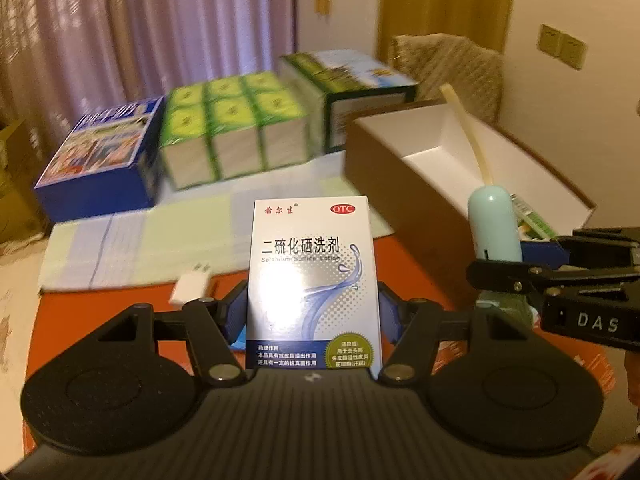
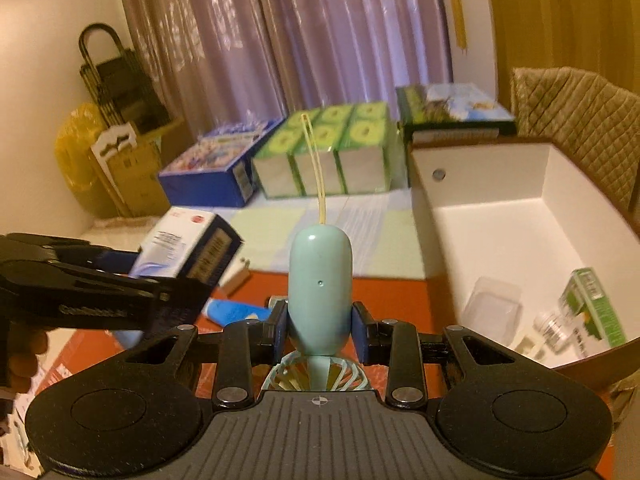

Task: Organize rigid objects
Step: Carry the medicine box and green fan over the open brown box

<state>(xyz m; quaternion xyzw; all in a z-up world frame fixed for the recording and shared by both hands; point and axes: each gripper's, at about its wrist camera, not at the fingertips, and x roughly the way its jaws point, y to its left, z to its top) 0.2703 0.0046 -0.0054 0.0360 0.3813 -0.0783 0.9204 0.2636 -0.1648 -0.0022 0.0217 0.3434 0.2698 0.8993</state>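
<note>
Pale curtains [image 2: 320, 40], a quilted chair [image 2: 576, 112] and a yellow bag [image 2: 72, 152] stand behind.

A home room: pleated curtains [image 2: 304, 40], quilted chair [image 2: 576, 120], wall sockets [image 1: 562, 46], floor clutter.

Two tongs are showing, the left tongs [image 1: 313, 312] and the right tongs [image 2: 319, 330]. One lotion carton [image 1: 314, 280] and one mint-green handheld fan [image 2: 320, 292] are being carried. One open white box [image 2: 520, 216] is sitting on the tabletop [image 2: 392, 296]. At the back, one blue box [image 1: 100, 156], one green-topped pack [image 1: 236, 128] showing six squares, and one dark-green box [image 1: 352, 80] are lying in a row. One white plug [image 1: 190, 286] is lying nearby.
</note>
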